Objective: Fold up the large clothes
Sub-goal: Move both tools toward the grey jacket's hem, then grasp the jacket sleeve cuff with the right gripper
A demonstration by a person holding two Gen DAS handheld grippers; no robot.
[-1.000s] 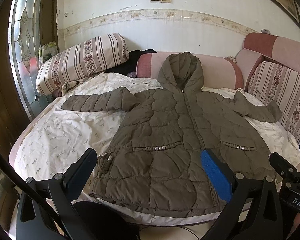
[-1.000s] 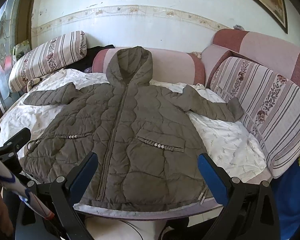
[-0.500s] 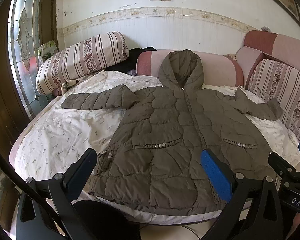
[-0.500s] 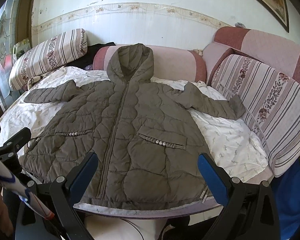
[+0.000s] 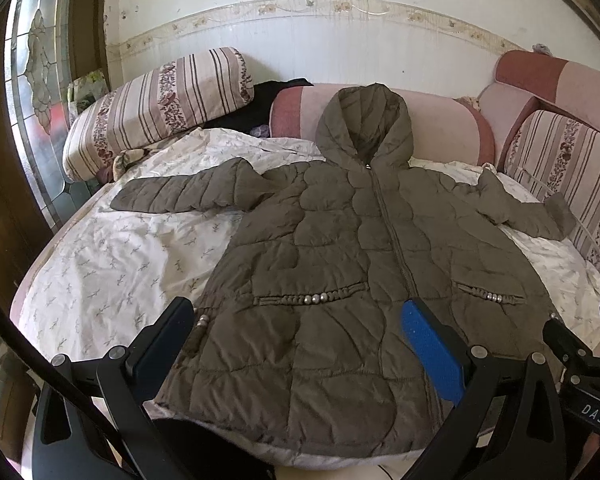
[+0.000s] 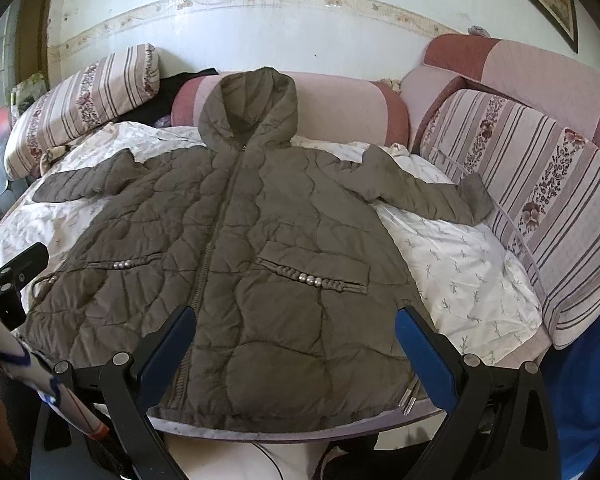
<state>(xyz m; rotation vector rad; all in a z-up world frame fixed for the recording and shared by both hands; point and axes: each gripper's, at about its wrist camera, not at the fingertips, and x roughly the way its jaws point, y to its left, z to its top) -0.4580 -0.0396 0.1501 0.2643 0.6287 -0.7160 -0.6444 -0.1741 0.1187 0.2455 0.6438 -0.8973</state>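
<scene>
An olive-brown quilted hooded coat (image 5: 340, 264) lies flat and zipped on a white patterned sheet (image 5: 112, 276), sleeves spread to both sides, hood toward the wall. It also shows in the right wrist view (image 6: 244, 256). My left gripper (image 5: 300, 340) is open and empty, held above the coat's lower hem. My right gripper (image 6: 296, 338) is open and empty, held above the hem on the coat's right half. Neither touches the coat.
A striped bolster pillow (image 5: 160, 104) lies at the back left. Pink and striped sofa cushions (image 6: 540, 176) line the back and right side. A dark garment (image 5: 268, 100) lies behind the bolster. A glass door (image 5: 32, 92) stands at the left. The sheet's front edge (image 6: 300, 428) overhangs.
Both grippers have moved slightly forward and lower toward the coat, so the coat appears a little higher and larger. Both stay open. The coat has not moved.
</scene>
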